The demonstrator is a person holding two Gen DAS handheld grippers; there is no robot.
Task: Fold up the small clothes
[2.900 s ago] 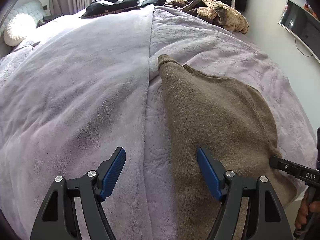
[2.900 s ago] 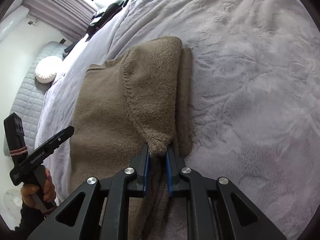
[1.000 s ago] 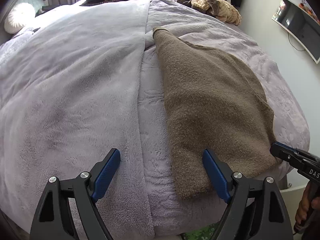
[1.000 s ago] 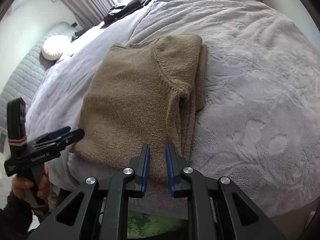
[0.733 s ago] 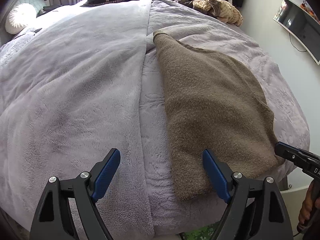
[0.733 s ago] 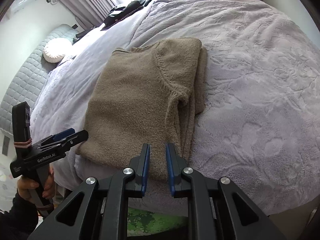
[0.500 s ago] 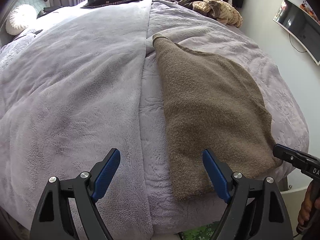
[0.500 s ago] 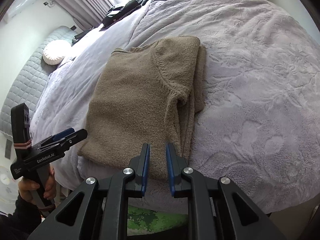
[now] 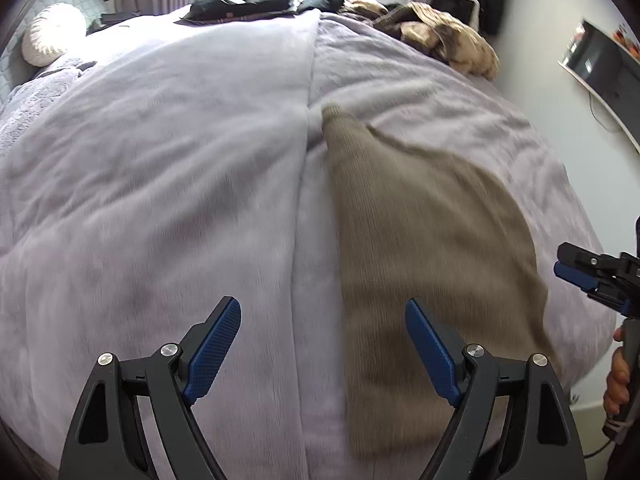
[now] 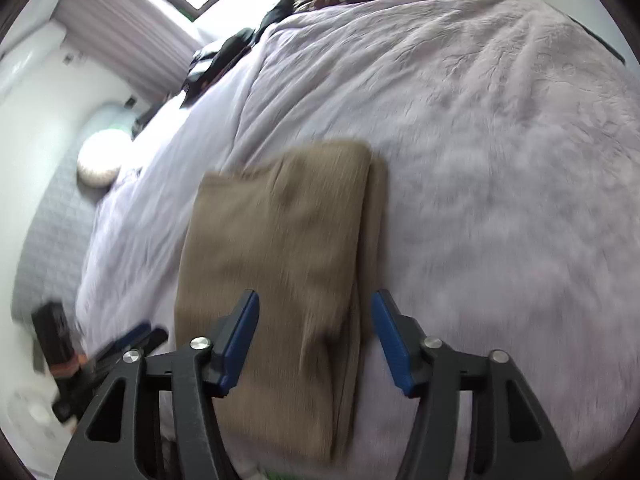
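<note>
On the near right part of the bed lies the brown sweater (image 10: 280,264), folded into a long rectangle, its short end hanging at the mattress edge closest to the cameras and its far end reaching toward the middle of the lilac blanket (image 9: 160,184). Along its right side a second layer peeks out from under the top fold; its left side runs just beside the seam where two blankets meet. Over that near end hovers the right gripper (image 10: 316,338), jaws just having been opening, now set apart with the sweater's right half below the gap and the pads pressing on nothing. Off to the sweater's left, the left gripper (image 9: 322,348) is spread wide and empty, one finger over bare blanket, the other over the sweater's left edge. Plenty of clear blanket lies left and beyond. Further out, a heap of clothes (image 9: 440,36) sits at the far end, with a round white cushion (image 9: 52,34) at the far left.
</note>
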